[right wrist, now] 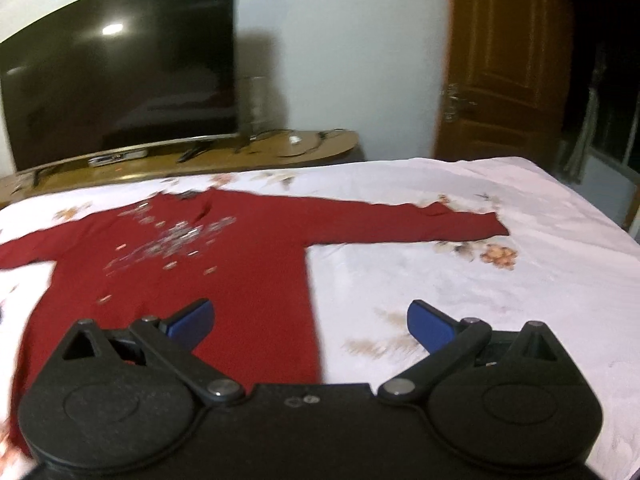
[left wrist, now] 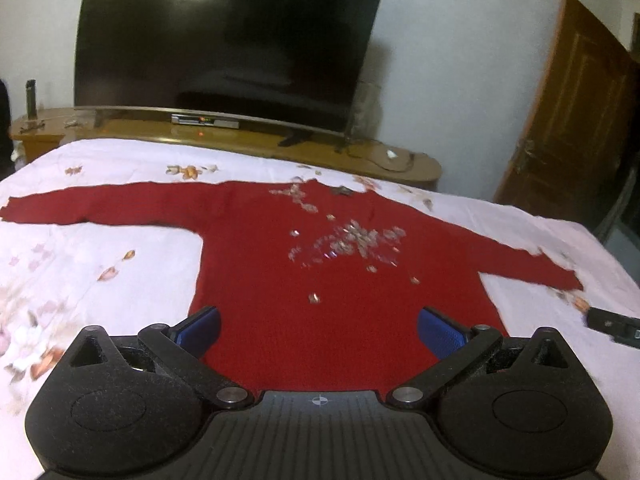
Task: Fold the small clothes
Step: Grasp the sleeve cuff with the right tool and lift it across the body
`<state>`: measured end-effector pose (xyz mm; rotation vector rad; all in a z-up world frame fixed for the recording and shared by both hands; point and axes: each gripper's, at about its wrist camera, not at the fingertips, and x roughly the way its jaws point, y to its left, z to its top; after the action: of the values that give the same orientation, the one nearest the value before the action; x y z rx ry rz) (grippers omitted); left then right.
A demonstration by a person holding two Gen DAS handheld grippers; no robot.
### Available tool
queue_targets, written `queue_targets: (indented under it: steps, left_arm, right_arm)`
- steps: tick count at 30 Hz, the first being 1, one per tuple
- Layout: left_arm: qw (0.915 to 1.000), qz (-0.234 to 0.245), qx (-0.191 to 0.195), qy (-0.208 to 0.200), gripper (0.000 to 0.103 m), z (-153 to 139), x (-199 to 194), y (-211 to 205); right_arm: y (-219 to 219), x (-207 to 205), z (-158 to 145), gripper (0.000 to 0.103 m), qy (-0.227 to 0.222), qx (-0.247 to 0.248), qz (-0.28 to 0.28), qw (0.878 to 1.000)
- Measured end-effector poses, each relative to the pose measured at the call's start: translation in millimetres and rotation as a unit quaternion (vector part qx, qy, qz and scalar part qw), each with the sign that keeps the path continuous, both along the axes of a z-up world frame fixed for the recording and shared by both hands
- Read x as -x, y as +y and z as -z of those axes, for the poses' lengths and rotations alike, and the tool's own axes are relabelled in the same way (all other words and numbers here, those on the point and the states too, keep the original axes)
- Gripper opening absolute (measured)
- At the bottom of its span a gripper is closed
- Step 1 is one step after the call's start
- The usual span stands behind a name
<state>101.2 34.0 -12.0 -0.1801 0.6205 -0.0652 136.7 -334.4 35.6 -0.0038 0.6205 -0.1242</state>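
A small red long-sleeved sweater (left wrist: pixel 320 264) with silver sequins on the chest lies flat, face up, on a white floral bedsheet (left wrist: pixel 100 248), both sleeves spread sideways. My left gripper (left wrist: pixel 319 330) is open and empty above the sweater's hem, its blue pads (left wrist: pixel 202 330) wide apart. My right gripper (right wrist: pixel 310 322) is open and empty over the hem's right corner, with the sweater (right wrist: pixel 224 264) to its left and bare sheet (right wrist: pixel 480 300) to its right. The right gripper's tip also shows in the left wrist view (left wrist: pixel 612 324).
A large dark TV (left wrist: pixel 228 48) stands on a wooden cabinet (left wrist: pixel 248 140) beyond the bed's far edge. A brown wooden door (left wrist: pixel 568 120) stands open at the right. Cables and a small white object (right wrist: pixel 296 140) lie on the cabinet.
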Motion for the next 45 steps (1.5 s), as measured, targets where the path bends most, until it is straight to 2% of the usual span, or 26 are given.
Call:
queue_targets:
  steps: [2, 4, 5, 7, 10, 13, 18, 23, 25, 29, 30, 31, 32, 34, 36, 39, 45]
  left_arm:
    - [0.9996, -0.001, -0.026, 0.008, 0.103, 7, -23, -9]
    - [0.9997, 0.009, -0.02, 0.009, 0.103, 14, -44, -17]
    - [0.9998, 0.005, -0.017, 0.009, 0.103, 17, -52, -19]
    - [0.9998, -0.003, -0.014, 0.015, 0.103, 25, -70, -25]
    - [0.9987, -0.028, -0.033, 0.026, 0.103, 40, -100, -32]
    - [0.9969, -0.05, -0.052, 0.031, 0.103, 53, -119, -35]
    - [0.9922, -0.08, -0.077, 0.057, 0.103, 75, -144, -36]
    - [0.9888, -0.089, -0.09, 0.08, 0.103, 89, -158, -41]
    - [0.9884, -0.09, -0.086, 0.086, 0.103, 91, -161, -44]
    - [0.9895, -0.1, -0.058, 0.087, 0.103, 90, -164, -40]
    - [0.9898, -0.103, -0.048, 0.085, 0.103, 89, -164, -37]
    - [0.9897, -0.108, -0.041, 0.085, 0.103, 88, -163, -34]
    - [0.9891, -0.114, -0.037, 0.086, 0.103, 87, -163, -29]
    - [0.9877, -0.122, -0.031, 0.093, 0.103, 88, -166, -18]
    - [0.9867, -0.123, -0.028, 0.102, 0.103, 90, -166, -2]
    - [0.9875, -0.117, -0.024, 0.102, 0.103, 95, -163, 20]
    - [0.9891, -0.114, -0.01, 0.092, 0.103, 101, -163, 56]
  right_arm:
    - [-20, -19, 6, 0.098, -0.003, -0.007, 0.007, 1.0]
    - [-46, -43, 14, 0.086, -0.01, -0.024, 0.022, 0.999]
    - [-61, -55, 18, 0.082, -0.018, -0.034, 0.034, 0.999]
    - [-97, -84, 26, 0.068, -0.029, -0.059, 0.066, 0.996]
    - [-149, -122, 42, 0.053, -0.043, -0.087, 0.108, 0.989]
    - [-195, -159, 61, 0.049, -0.045, -0.109, 0.137, 0.984]
    - [-261, -202, 101, 0.049, -0.028, -0.157, 0.191, 0.968]
    - [-314, -220, 137, 0.046, -0.015, -0.227, 0.241, 0.943]
    - [-327, -223, 143, 0.045, -0.031, -0.258, 0.239, 0.936]
    - [-342, -240, 148, 0.044, -0.043, -0.284, 0.23, 0.93]
    - [-344, -245, 149, 0.033, -0.041, -0.282, 0.232, 0.93]
    - [-347, -251, 150, 0.015, -0.036, -0.277, 0.235, 0.931]
    - [-349, -254, 149, 0.007, -0.029, -0.272, 0.237, 0.932]
    - [-351, -258, 148, 0.007, -0.031, -0.267, 0.236, 0.934]
    - [-339, -258, 138, 0.007, -0.04, -0.23, 0.23, 0.945]
    - [-315, -256, 120, 0.007, -0.061, -0.19, 0.218, 0.955]
    - [-218, -258, 63, 0.006, -0.104, -0.102, 0.133, 0.98]
